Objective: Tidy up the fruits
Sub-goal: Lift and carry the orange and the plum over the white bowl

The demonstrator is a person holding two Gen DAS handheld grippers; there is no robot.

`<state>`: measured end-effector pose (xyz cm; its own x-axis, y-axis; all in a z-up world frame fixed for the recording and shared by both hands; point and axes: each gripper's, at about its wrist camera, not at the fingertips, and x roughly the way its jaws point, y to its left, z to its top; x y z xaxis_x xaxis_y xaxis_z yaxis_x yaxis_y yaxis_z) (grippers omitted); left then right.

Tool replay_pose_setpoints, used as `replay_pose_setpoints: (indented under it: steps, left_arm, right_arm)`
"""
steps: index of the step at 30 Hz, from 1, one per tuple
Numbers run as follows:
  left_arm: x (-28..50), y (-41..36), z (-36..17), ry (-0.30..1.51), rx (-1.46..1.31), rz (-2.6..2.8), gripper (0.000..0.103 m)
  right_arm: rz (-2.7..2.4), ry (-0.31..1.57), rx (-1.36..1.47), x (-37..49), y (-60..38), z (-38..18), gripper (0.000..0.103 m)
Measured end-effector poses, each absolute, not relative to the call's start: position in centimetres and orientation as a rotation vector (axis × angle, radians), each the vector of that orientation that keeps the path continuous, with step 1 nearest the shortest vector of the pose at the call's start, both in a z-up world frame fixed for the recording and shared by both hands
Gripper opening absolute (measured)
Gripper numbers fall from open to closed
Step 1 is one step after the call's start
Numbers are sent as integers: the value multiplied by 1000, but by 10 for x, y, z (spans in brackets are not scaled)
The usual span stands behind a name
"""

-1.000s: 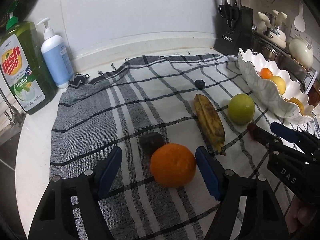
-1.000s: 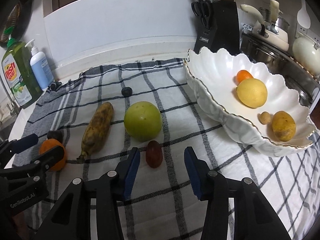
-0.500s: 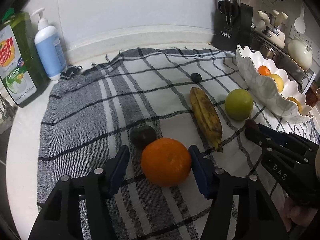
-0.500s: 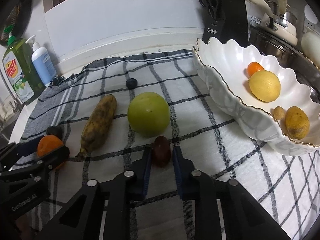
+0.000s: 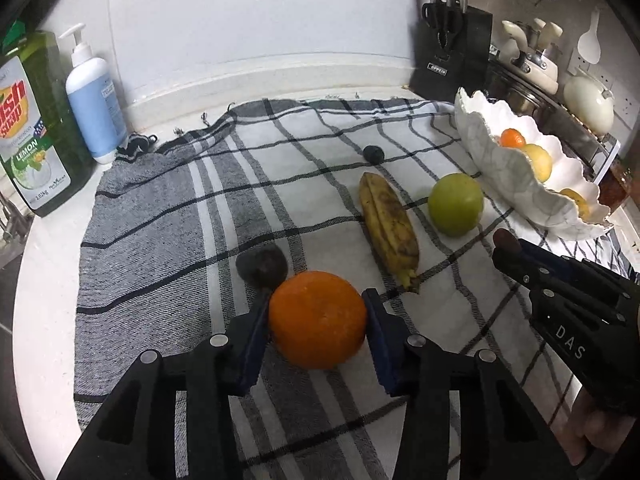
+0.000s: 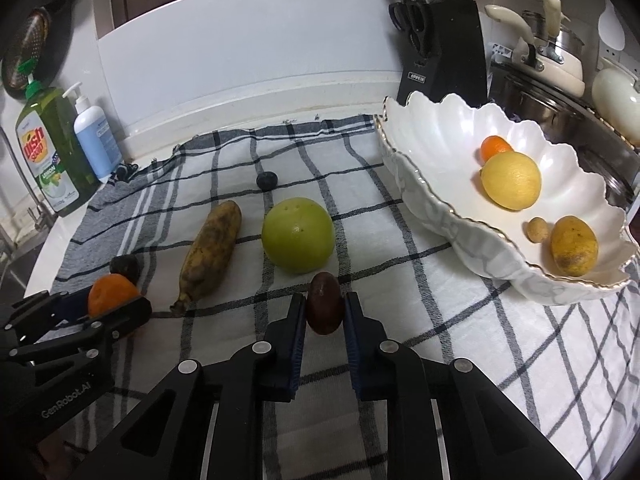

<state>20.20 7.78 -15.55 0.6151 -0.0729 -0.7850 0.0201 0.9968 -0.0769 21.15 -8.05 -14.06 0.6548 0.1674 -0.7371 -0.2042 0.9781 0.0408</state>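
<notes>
My left gripper (image 5: 318, 322) is shut on a large orange (image 5: 318, 319) resting on the checked cloth (image 5: 160, 248); it shows in the right wrist view too (image 6: 112, 294). My right gripper (image 6: 324, 312) is shut on a small dark red fruit (image 6: 325, 307), seen at its tip in the left wrist view (image 5: 506, 241). A spotted banana (image 6: 212, 250), a green apple (image 6: 298, 234) and two dark small fruits (image 6: 267, 180) (image 5: 262, 266) lie on the cloth. The white scalloped bowl (image 6: 436, 208) at right holds a yellow citrus (image 6: 511, 180), a small orange, a nut and a yellow-brown fruit.
A green dish soap bottle (image 5: 28, 128) and a blue pump bottle (image 5: 94, 108) stand at the back left. A black knife block (image 6: 442, 46) stands behind the bowl. Pots and a kettle (image 6: 552, 68) sit at the far right. A white backsplash runs behind.
Both grippers closed: the left jaws came in onto the orange, and the right jaws closed onto the dark red fruit. Both advanced slightly forward.
</notes>
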Motion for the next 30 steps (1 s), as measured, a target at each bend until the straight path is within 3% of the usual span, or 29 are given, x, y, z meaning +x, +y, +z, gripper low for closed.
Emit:
replay_pose_setpoints:
  steps: [17,30]
  left_arm:
    - [190,38,-109,825,-20,-131,44]
    - [230,-35,-74,769,17,-275,44]
  right_arm:
    - [150,760,0,181,-121,-101,20]
    - [19,716,49,192,-188,-73,20]
